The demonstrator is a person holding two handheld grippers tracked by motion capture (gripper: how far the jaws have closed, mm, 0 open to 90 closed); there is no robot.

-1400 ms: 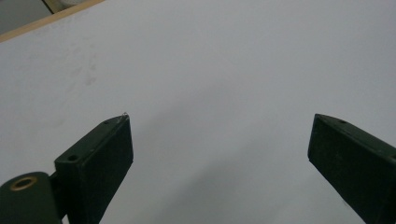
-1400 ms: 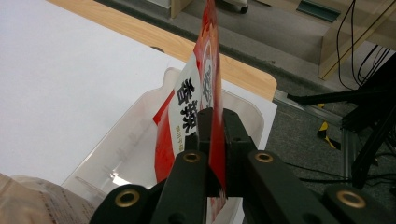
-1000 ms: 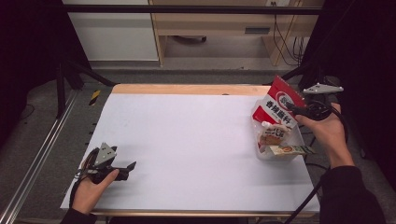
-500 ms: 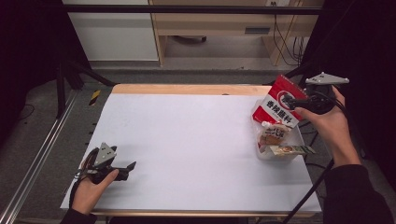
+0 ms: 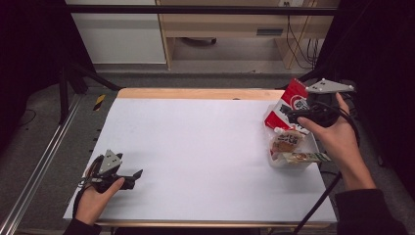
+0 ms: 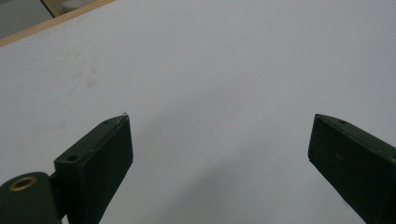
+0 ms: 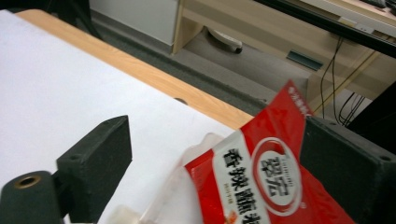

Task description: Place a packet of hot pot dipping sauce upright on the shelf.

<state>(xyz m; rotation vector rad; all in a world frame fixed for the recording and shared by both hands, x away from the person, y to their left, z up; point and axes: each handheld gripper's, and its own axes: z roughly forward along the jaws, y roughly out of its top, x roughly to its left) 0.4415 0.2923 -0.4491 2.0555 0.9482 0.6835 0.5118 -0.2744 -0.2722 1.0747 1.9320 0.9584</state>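
Jaws of the right tool (image 7: 215,154) have just opened around the red packet (image 7: 266,177), not gripping; left tool (image 6: 219,154) gapes.

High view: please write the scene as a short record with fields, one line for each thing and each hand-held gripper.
surface: white table top
red packet: red and white printed plastic packet, leaning upright in the container
container: clear plastic box at the table's right edge, holding smaller snack packets
right hand-held gripper: jaws have just been opening, now wide; red packet between them, pads not pressing
left hand-held gripper: open, holding nothing, low over the near left corner
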